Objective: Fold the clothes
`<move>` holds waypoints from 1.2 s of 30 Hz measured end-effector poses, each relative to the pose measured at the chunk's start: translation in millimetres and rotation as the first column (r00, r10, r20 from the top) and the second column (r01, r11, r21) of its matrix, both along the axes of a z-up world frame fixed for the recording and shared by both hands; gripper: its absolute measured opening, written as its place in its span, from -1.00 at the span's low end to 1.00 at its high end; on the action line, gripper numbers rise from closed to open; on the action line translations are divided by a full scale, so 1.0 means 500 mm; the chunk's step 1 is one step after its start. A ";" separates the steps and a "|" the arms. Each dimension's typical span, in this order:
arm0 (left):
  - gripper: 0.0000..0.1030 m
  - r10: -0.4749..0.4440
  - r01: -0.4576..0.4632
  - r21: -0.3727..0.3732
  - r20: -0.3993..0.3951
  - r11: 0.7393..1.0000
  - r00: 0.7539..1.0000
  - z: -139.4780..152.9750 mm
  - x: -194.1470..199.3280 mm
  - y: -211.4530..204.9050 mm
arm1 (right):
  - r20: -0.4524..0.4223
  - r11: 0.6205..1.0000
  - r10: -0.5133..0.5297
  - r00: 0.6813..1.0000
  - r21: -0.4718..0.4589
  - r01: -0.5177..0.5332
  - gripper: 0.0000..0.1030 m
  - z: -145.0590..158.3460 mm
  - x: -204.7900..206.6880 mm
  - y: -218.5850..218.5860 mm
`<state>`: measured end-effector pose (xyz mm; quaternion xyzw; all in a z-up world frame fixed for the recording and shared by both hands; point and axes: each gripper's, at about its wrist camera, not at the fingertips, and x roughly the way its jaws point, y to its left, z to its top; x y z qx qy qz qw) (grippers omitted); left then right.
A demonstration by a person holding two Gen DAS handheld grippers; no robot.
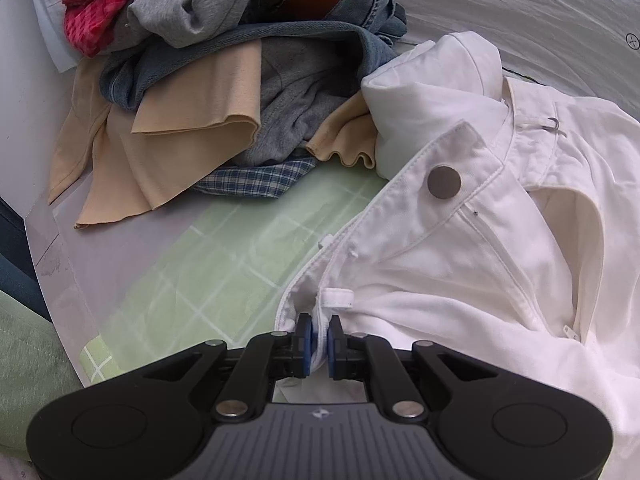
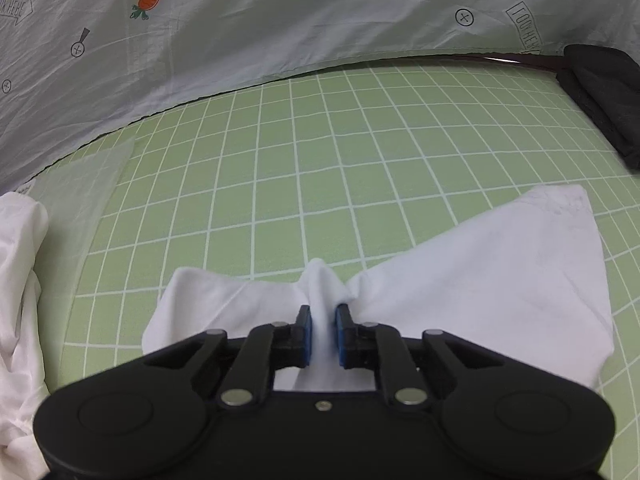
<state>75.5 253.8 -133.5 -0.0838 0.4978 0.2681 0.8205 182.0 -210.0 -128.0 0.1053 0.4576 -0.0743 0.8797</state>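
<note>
White trousers [image 1: 460,264] lie crumpled on the green checked mat [image 1: 224,264], their waistband with a metal button [image 1: 444,182] facing up. My left gripper [image 1: 319,344] is shut on the waistband edge beside a belt loop. In the right wrist view, a white hem end of the trousers [image 2: 480,268] spreads flat on the mat [image 2: 320,160]. My right gripper [image 2: 323,332] is shut on a pinched ridge of that white cloth, which bunches up between the blue pads. More white cloth [image 2: 20,280] lies at the left edge.
A pile of unfolded clothes [image 1: 224,80] sits at the back left: red checked, grey, denim, beige and a blue plaid piece. A pale printed sheet [image 2: 240,20] hangs behind the mat. A folded black garment [image 2: 600,96] lies at the far right.
</note>
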 end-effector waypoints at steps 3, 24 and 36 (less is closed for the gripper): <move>-0.83 0.010 -0.011 -0.011 -0.007 1.000 1.000 -0.001 0.007 0.004 | 0.057 0.999 -0.053 0.997 -0.004 0.053 -0.85 0.023 0.026 -0.024; -0.82 -0.001 0.000 -0.033 -0.001 0.999 1.000 -0.002 0.013 0.004 | 0.031 0.833 -0.528 0.849 -0.175 0.525 -0.86 0.056 -0.293 -0.262; -0.80 0.041 -0.038 -0.095 0.031 0.995 0.999 0.001 -0.001 0.017 | 0.161 0.780 -0.615 0.772 -0.018 0.625 0.04 0.089 -0.336 -0.302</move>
